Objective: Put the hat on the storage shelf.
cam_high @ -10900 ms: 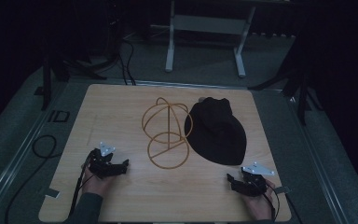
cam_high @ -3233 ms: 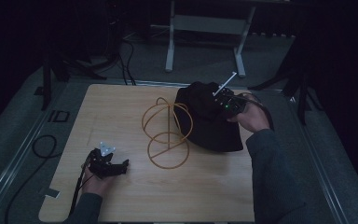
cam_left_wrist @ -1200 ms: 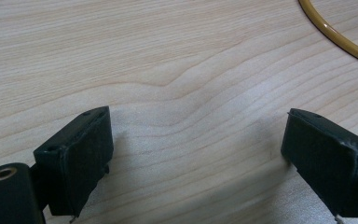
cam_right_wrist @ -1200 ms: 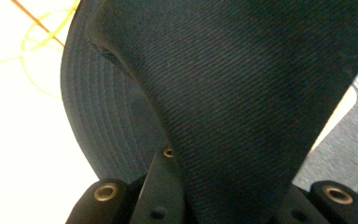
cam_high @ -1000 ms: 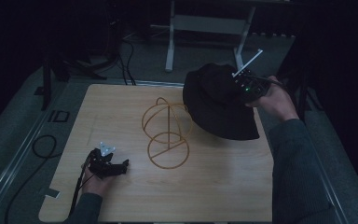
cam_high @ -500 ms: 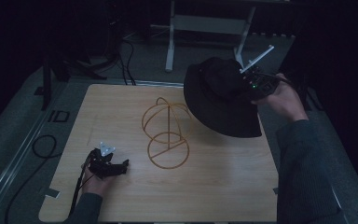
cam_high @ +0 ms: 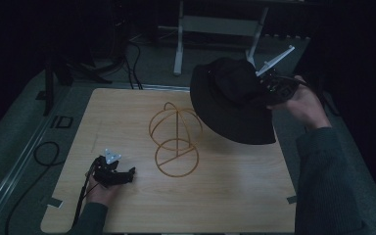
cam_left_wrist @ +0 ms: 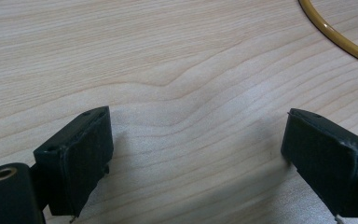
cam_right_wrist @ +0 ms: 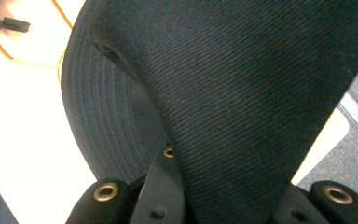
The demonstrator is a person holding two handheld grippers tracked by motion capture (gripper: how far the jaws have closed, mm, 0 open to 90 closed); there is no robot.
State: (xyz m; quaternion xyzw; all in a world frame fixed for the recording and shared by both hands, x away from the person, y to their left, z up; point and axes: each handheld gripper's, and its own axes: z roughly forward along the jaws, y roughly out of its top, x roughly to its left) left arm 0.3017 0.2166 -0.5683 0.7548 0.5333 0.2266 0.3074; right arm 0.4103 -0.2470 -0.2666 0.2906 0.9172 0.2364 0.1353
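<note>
A black bucket hat (cam_high: pixel 232 100) hangs in the air over the table's far right, held up by my right gripper (cam_high: pixel 269 88), which is shut on its crown. In the right gripper view the hat's crown (cam_right_wrist: pixel 261 93) and stitched brim (cam_right_wrist: pixel 102 116) fill the space above the jaws. A yellow wire hat stand (cam_high: pixel 175 138), a dome on a ring base, stands at mid table, left of and below the hat. My left gripper (cam_high: pixel 120 175) rests open on the wooden table (cam_high: pixel 225 196) near the front left, its pads (cam_left_wrist: pixel 81 154) wide apart with bare wood between them.
A curve of the stand's ring base (cam_left_wrist: pixel 335 35) shows at the top right of the left gripper view. Beyond the table's far edge stand a metal frame (cam_high: pixel 215 29) and cables (cam_high: pixel 132 54) on the floor. A cable loop (cam_high: pixel 44 152) lies left of the table.
My right gripper went from the near right to the hat, shut on its crown, and has lifted it up and toward the far right. The left gripper has stayed put.
</note>
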